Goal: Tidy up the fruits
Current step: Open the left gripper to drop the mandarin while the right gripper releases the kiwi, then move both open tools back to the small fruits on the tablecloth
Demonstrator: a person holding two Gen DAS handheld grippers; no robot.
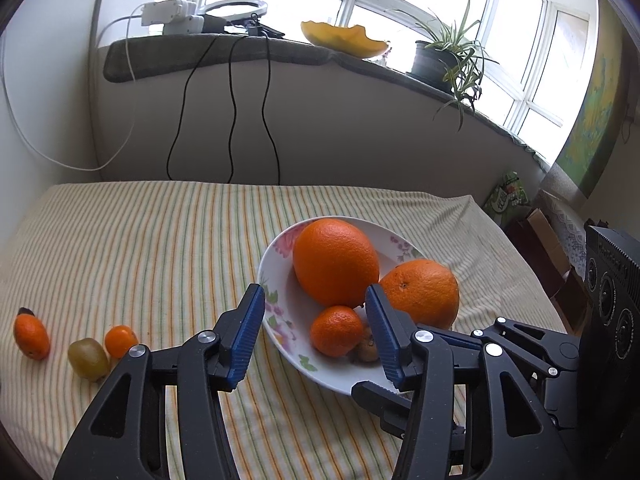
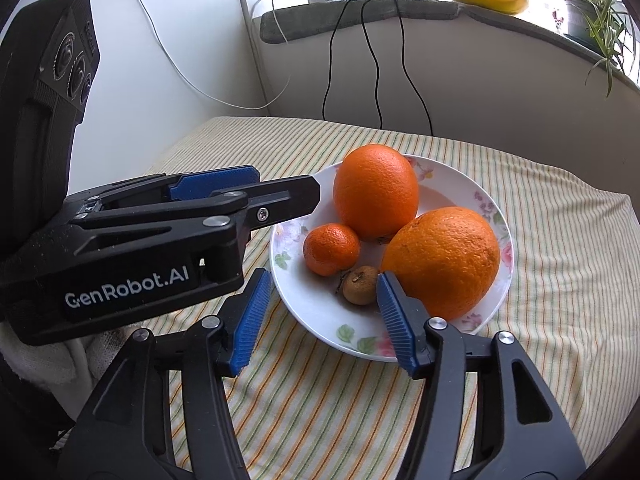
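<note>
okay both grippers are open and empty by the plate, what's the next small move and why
Probably swing the left gripper left toward the green fruit on the striped cloth. It and two small orange fruits lie off the plate, on that gripper's side, while the right gripper is nearer the plate.

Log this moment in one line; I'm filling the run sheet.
left tongs: open, empty | right tongs: open, empty | plate: four fruits | cloth: three fruits left
</note>
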